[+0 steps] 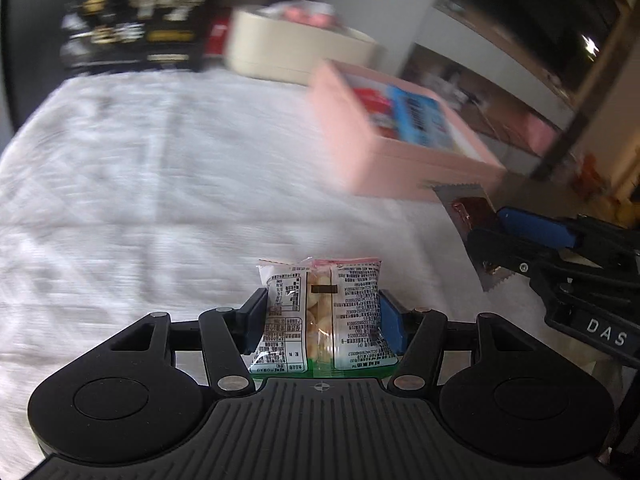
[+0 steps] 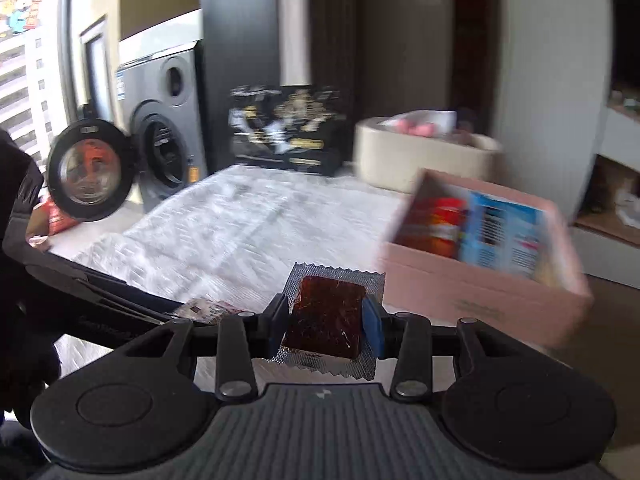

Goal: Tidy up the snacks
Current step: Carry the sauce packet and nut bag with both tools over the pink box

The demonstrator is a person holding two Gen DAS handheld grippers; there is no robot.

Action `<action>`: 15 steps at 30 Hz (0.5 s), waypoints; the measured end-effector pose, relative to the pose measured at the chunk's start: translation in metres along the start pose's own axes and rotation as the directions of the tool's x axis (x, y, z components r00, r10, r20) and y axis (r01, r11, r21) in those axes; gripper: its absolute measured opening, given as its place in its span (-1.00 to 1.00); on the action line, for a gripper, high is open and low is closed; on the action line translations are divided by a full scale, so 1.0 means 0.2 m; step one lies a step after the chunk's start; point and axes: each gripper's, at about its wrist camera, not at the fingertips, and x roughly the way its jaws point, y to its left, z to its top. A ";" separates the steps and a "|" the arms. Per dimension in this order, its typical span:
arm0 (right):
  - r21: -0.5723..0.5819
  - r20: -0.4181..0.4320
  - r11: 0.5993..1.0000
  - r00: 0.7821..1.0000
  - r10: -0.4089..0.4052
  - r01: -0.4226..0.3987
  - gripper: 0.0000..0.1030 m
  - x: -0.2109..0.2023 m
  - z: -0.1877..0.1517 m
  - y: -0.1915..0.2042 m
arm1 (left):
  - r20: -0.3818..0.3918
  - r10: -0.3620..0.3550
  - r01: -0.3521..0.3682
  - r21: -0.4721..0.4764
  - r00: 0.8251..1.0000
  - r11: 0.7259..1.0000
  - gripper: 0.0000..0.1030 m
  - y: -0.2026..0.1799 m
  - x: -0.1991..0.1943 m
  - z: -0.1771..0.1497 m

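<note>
- Snacks were already in both of your grippers, above the white quilted cloth [image 1: 160, 184].
- Your left gripper [image 1: 322, 320] was clamped on a small clear packet of pale round puffs [image 1: 320, 312], printed back facing the camera, held upright between the blue pads, well short of the pink box [image 1: 384, 160] and to its left.
- Beyond it, left of the pink box, a black printed bag [image 1: 136, 20] and a cream tub [image 1: 296, 56] stood at the far edge of the cloth.
- The pink box held a red pack and a blue pack, both too blurred to read.
- Your right gripper [image 2: 326, 320] was pinching a silver-edged sachet with a dark brown square inside [image 2: 326, 320], just in front of the pink box's near corner.
- In the left view that sachet's upper edge overlapped the box's near wall; I could not tell whether they touched.
</note>
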 end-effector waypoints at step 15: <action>0.197 0.121 0.968 0.976 -0.183 0.157 -0.22 -0.29 -0.17 -0.37 | 0.151 0.075 -0.110 0.234 0.986 0.966 0.23 -0.59 0.22 0.36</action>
